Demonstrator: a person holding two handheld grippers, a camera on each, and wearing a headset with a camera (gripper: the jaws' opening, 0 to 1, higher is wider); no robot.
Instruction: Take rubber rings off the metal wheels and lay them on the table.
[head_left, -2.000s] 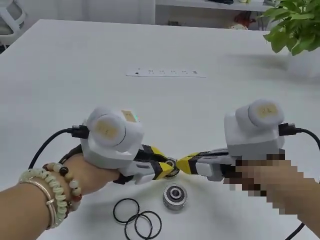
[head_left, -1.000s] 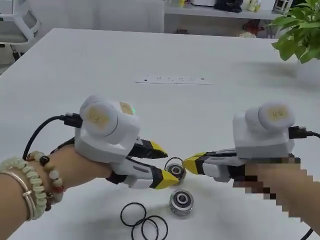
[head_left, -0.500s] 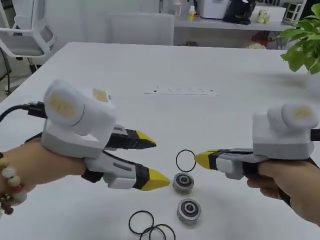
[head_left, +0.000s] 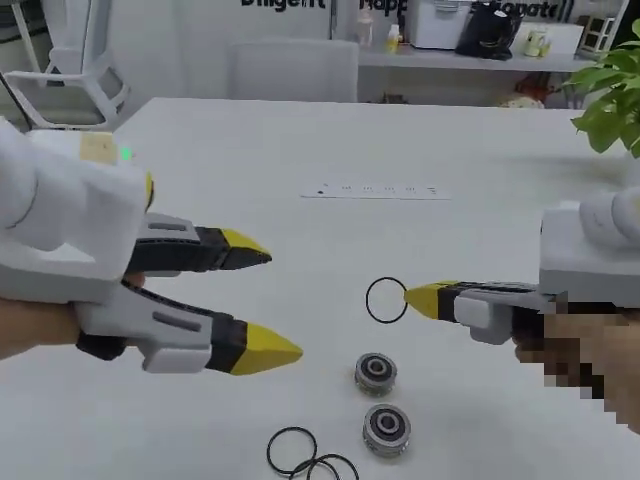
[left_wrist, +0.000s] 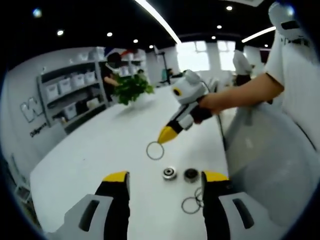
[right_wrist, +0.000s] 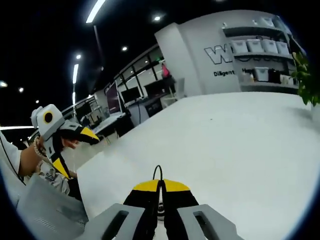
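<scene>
My right gripper (head_left: 412, 297) is shut on a black rubber ring (head_left: 386, 300), which hangs from its yellow tips above the table; the same ring (left_wrist: 155, 150) dangles from the right gripper (left_wrist: 166, 134) in the left gripper view, and its top edge (right_wrist: 158, 171) pokes above the closed tips (right_wrist: 160, 186). My left gripper (head_left: 270, 305) is lifted on the left, open and holding nothing, its tips (left_wrist: 162, 176) wide apart. Two metal wheels (head_left: 375, 371) (head_left: 386, 427) lie on the white table (head_left: 300, 220) below the ring. Loose rubber rings (head_left: 293, 450) lie at the near edge.
A white power strip (head_left: 375, 190) lies flat further back on the table. A green plant (head_left: 615, 105) stands at the far right. Chairs and shelves stand beyond the table's far edge. A person's torso and arm fill the right side of the left gripper view.
The right gripper has pulled a ring off a wheel and lifted it. The left gripper opened, let go of the wheel and drew back left and up. The camera tilted up.
</scene>
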